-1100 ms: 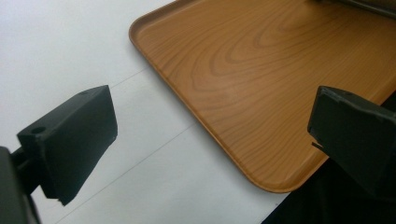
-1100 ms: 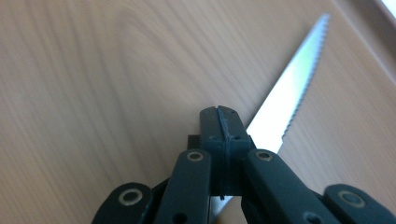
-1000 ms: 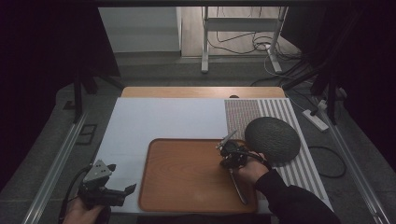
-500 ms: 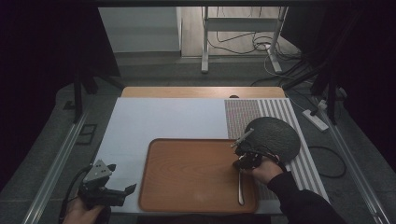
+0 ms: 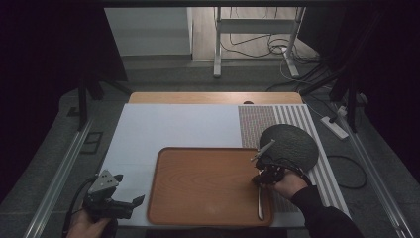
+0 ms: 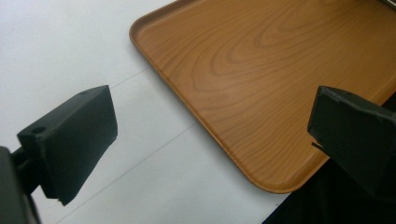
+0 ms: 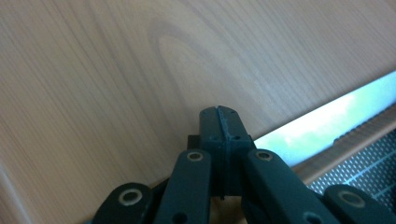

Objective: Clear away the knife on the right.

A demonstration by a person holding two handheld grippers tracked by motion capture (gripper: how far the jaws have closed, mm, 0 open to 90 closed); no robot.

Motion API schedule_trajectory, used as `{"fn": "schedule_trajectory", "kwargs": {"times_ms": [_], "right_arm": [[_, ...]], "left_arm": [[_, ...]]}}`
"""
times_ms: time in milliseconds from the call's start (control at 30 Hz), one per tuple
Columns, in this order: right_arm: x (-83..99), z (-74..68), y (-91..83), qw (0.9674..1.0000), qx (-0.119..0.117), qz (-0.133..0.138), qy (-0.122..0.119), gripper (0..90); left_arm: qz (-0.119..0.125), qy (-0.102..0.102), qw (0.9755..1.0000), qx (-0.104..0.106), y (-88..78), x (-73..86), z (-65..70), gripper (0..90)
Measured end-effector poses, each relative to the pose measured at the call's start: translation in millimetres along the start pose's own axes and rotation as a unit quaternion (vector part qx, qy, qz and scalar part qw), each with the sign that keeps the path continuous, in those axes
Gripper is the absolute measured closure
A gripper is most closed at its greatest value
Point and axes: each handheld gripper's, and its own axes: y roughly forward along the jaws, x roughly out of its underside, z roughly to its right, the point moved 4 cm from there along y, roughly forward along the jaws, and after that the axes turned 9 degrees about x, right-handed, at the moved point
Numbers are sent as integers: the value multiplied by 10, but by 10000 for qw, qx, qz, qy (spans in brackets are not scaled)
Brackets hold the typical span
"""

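Wooden tray (image 5: 198, 188) (knife (image 5: 260, 203) aboard).

A table knife (image 5: 260, 202) lies flat along the right edge of a wooden tray (image 5: 198, 183), its bright blade (image 7: 322, 123) just beside the pressed-together fingers (image 7: 219, 128) of the right gripper (image 5: 262, 174), apparently free of them. The rounded-corner, wood-grain tray rests level on the white counter (image 5: 173, 124), directly beneath those fingers.

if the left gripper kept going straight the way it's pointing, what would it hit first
Probably the wooden tray: the left gripper is open and aimed over the white table surface at the tray's near corner, though depth is hard to judge.
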Motion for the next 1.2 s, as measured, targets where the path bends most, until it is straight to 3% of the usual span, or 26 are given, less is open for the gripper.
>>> {"fn": "schedule_trajectory", "kwargs": {"times_ms": [233, 400, 767, 1000, 1200], "right_arm": [[5, -2, -3, 10000, 5, 10, -11, 892], [-33, -12, -35, 9998, -70, 184, 69, 878], [-104, -67, -105, 9990, -40, 435, 133, 775], [-138, -82, -162, 9982, 160, 560, 176, 611], [-144, -90, -219, 9967, 123, 729, 339, 411]], "left_arm": [[1, 1, 10000, -4, 2, -1, 2, 16], [-11, 6, 10000, -8, 6, -2, 3, 17], [-20, -15, 10000, -2, 5, -1, -2, 16], [-4, -29, 10000, 9, 3, 1, -5, 17], [0, -38, 10000, 9, 2, 1, -6, 16]]}}
